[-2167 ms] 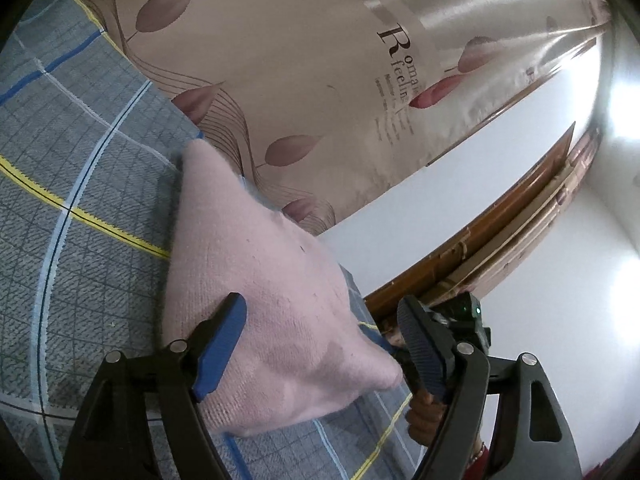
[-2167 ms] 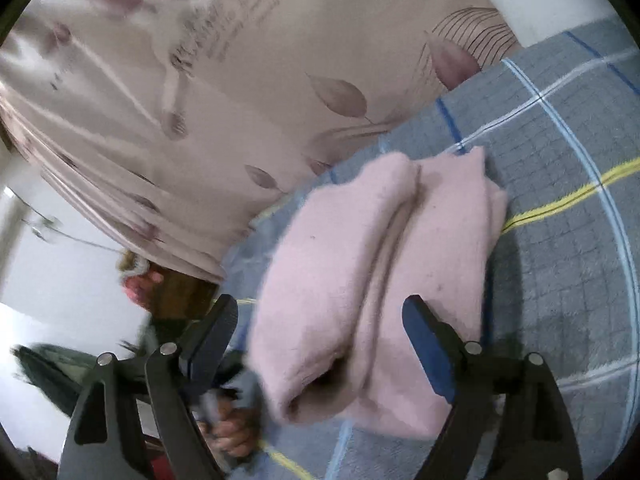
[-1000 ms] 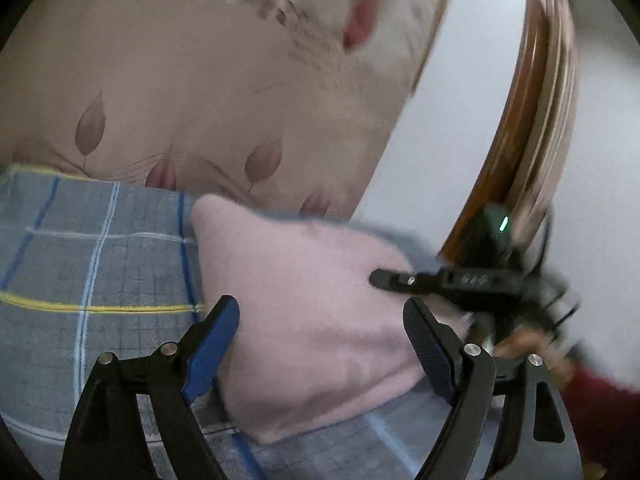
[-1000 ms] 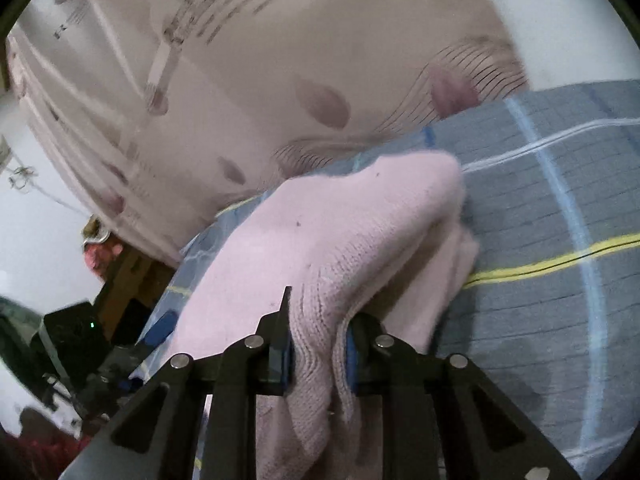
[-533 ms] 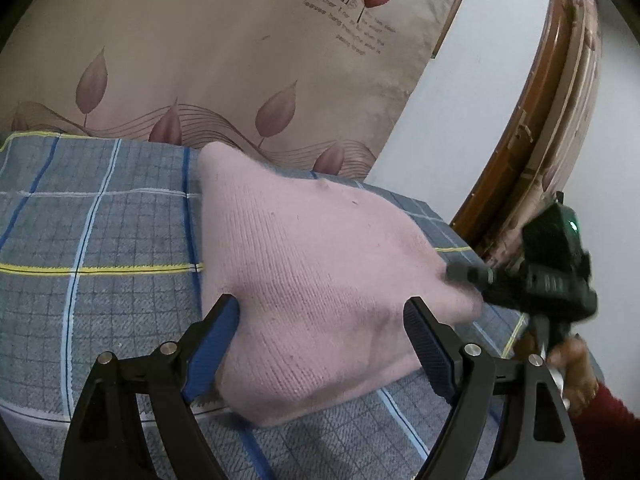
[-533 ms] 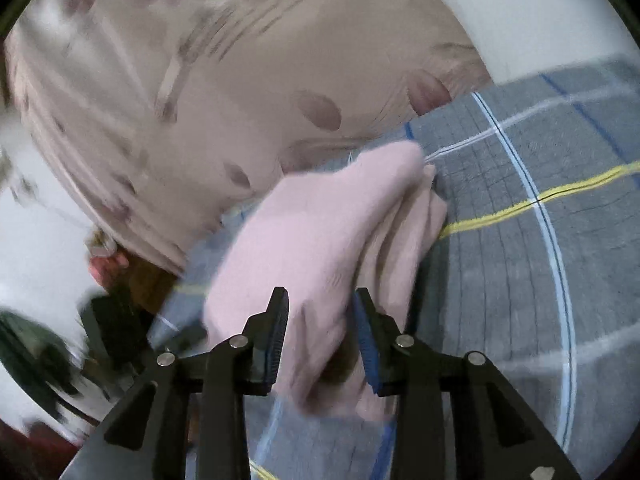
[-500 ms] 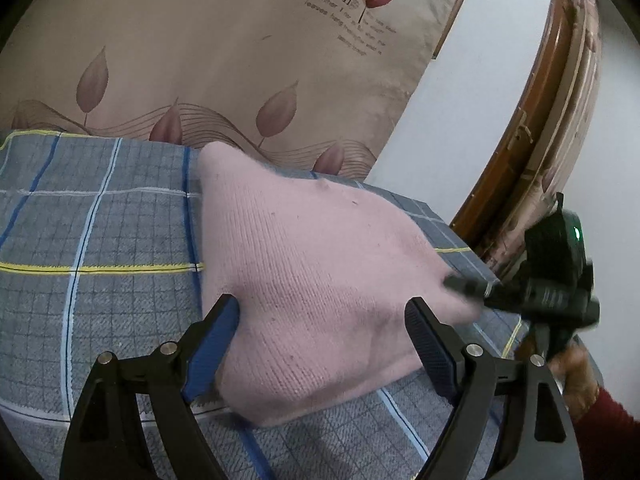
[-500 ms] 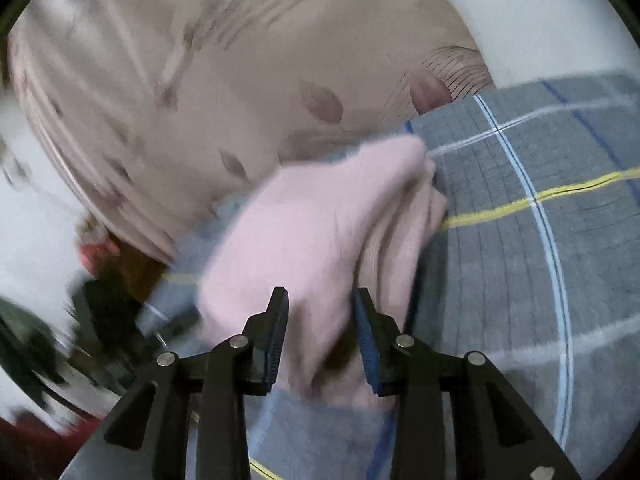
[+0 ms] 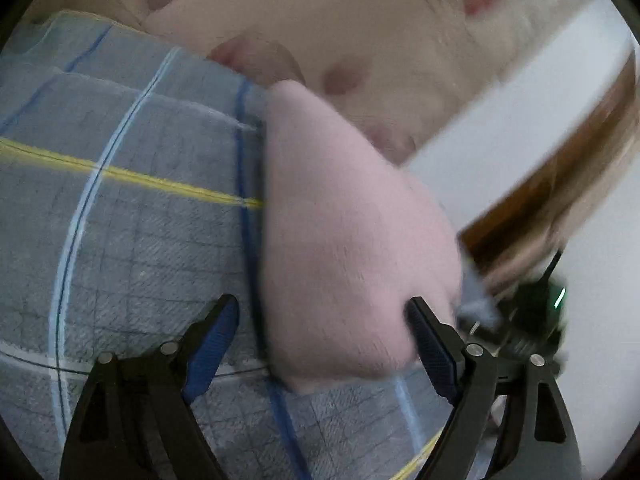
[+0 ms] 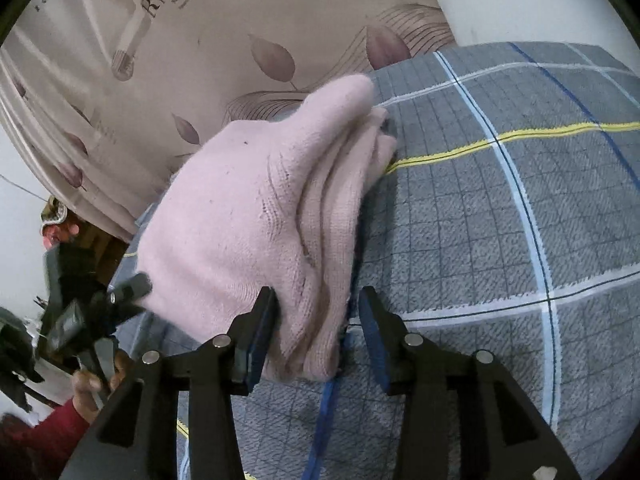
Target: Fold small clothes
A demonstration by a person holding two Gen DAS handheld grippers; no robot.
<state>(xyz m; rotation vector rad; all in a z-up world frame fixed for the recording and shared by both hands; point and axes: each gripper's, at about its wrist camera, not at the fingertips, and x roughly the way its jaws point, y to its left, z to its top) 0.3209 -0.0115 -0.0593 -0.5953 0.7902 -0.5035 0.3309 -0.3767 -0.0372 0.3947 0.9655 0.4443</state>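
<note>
A pink knitted garment (image 10: 256, 216) lies folded into a thick bundle on a grey plaid cover (image 10: 500, 240) with blue, white and yellow lines, close to the edge where a beige leaf-print curtain (image 10: 200, 60) hangs behind it. In the right wrist view its stacked layers show along the near side, and the near end of the bundle sits between the fingers of the right gripper (image 10: 316, 332); the jaws are opening, the left pad is against the knit or just beside it, and the right pad stands clear of it, so the cloth is not clamped. In the blurred left wrist view the same garment (image 9: 344, 240) appears as a smooth rounded mound, with the left gripper (image 9: 320, 344) spread wide around its near corner, the pads not pressing on the cloth. The left gripper (image 10: 120, 296) also shows at the lower left of the right wrist view, held by a hand (image 10: 92, 388) in a red sleeve (image 10: 44, 436). A brown wooden frame (image 9: 560, 184) and white wall stand beyond the bed.
</note>
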